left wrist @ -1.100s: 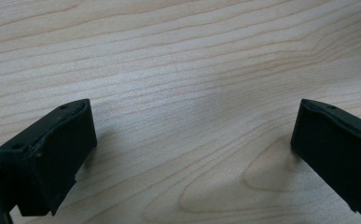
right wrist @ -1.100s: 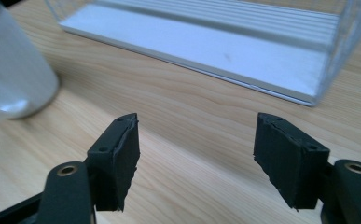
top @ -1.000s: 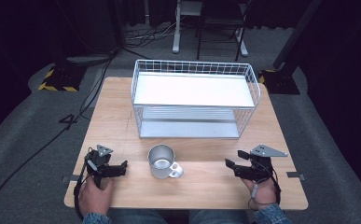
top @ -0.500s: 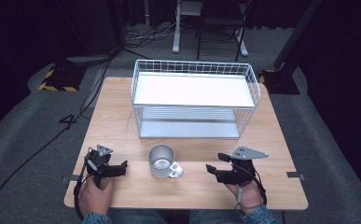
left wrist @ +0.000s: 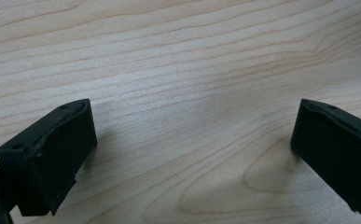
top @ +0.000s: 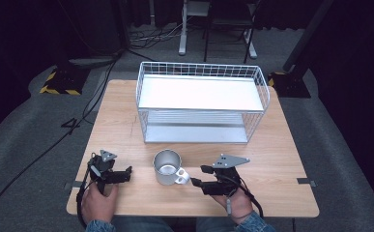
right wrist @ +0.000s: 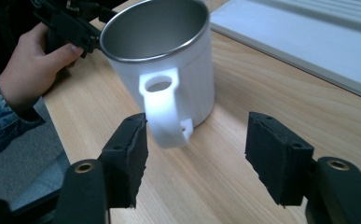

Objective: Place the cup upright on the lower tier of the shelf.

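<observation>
Approach step: right gripper [right wrist: 192,140], jaws apart, faces the mug [right wrist: 166,56] handle [right wrist: 164,109]; next, advance and clamp; left gripper [left wrist: 192,140] idle, jaws apart.

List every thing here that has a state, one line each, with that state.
Mug: upright, empty, handle toward the right hand-held gripper.
Right hand-held gripper: open, jaws either side of the handle, not touching.
Left hand-held gripper: open, holding nothing.
Wire rack: upright, shelves bare.

Between our right tool [top: 197,176] and the mug [top: 168,166] handle lies bare counter [top: 281,159]; the wire basket [top: 201,102] blocks beyond.
</observation>
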A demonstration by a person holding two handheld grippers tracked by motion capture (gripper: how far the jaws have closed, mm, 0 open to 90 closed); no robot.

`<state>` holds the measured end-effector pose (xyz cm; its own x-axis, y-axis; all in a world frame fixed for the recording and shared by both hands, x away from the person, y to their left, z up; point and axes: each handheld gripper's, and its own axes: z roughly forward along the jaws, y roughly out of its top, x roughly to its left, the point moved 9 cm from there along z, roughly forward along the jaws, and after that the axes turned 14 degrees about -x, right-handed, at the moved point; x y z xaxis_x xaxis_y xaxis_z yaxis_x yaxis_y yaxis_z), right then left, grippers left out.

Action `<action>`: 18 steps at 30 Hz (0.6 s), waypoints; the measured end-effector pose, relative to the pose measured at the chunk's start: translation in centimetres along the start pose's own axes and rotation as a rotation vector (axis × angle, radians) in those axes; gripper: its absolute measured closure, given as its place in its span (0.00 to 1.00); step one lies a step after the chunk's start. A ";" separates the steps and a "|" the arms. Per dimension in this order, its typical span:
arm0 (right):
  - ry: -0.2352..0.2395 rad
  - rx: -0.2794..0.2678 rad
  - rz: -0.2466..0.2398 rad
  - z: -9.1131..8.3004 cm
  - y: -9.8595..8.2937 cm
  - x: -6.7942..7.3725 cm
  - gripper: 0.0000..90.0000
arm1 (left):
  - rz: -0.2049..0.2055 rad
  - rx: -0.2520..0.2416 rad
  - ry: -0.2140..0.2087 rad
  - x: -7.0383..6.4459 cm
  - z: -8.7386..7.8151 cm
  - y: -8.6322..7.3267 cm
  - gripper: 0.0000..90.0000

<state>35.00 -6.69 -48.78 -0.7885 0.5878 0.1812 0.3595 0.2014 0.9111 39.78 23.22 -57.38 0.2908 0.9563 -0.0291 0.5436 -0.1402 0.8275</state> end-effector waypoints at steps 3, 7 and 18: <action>0.007 0.016 -0.016 0.8 -0.1 0.6 0.48 | 0.000 0.000 0.000 0.0 0.0 0.0 0.01; 0.021 0.032 -0.044 1.5 -0.3 1.1 0.55 | 0.000 0.000 0.001 0.0 0.0 0.0 0.01; 0.056 0.078 -0.091 3.9 -0.4 1.8 0.65 | -0.002 -0.002 0.008 0.1 0.1 0.1 0.01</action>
<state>35.38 -2.60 -50.30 -0.8453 0.5204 0.1215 0.3214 0.3134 0.8936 39.89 23.31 -57.36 0.2833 0.9587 -0.0260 0.5429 -0.1379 0.8284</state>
